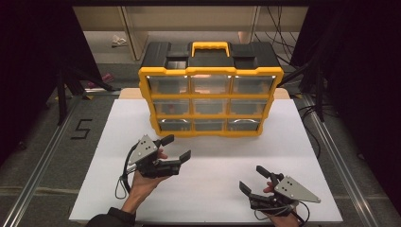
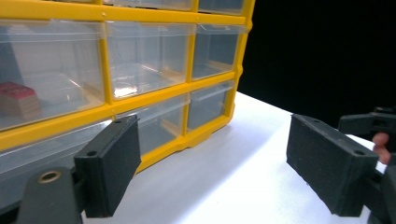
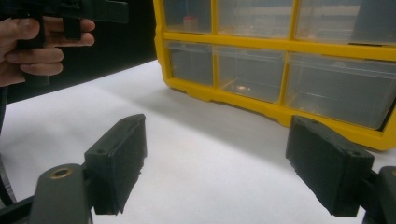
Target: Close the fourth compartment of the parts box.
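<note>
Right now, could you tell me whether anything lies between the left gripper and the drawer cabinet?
Nothing visible does: bare white table runs from the open left gripper to the cabinet.

The yellow drawer cabinet [image 1: 210, 94] is standing upright across the far middle of the white table [image 1: 213, 189], blocking the way to the table's far edge. All its clear drawers are sitting shut and flush in the frame. In front of the cabinet a broad strip of bare table surface is lying open. The left gripper [image 1: 178, 147] is hovering near the cabinet's lower left drawers, jaws spread wide, nothing between them. The right gripper [image 1: 251, 178] is waiting well back, also spread, with open surface ahead.
</note>
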Demonstrator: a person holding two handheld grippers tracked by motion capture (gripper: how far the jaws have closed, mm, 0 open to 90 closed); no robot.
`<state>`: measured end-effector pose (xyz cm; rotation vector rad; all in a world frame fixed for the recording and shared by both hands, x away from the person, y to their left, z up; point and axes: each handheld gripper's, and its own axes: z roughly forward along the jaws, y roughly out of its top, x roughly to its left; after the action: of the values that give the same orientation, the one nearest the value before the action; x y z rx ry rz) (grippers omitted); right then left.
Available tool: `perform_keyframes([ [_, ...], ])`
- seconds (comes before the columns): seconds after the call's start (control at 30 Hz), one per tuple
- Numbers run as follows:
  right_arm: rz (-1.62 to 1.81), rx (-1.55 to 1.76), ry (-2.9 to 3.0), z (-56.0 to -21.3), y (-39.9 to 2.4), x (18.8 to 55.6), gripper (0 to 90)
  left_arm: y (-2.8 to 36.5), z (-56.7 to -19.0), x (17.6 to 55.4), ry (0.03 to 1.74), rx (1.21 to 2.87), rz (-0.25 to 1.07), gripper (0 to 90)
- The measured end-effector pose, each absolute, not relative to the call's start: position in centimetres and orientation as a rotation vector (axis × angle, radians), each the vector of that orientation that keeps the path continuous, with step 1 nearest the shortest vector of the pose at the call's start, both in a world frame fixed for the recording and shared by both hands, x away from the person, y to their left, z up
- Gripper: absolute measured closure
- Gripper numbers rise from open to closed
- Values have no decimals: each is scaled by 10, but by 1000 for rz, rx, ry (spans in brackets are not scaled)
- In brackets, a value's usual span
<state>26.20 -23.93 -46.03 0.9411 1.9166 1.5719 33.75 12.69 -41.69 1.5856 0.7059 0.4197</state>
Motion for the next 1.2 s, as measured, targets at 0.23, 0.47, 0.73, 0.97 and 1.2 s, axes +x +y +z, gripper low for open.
perform_keyframes([
  [0.23,1570,942,1916,-460,-239,262,212,123,-420,329,652,1608,417,165],
  [0.47,1572,944,1924,-460,-240,262,212,124,-429,323,670,1611,420,160],
  [0.73,1573,942,1916,-460,-239,262,212,128,-436,316,659,1601,424,157],
  [0.97,1574,945,1915,-460,-239,262,212,130,-439,312,657,1599,419,157],
  [1.2,1569,944,1924,-460,-240,262,212,131,-444,309,669,1624,416,158],
])
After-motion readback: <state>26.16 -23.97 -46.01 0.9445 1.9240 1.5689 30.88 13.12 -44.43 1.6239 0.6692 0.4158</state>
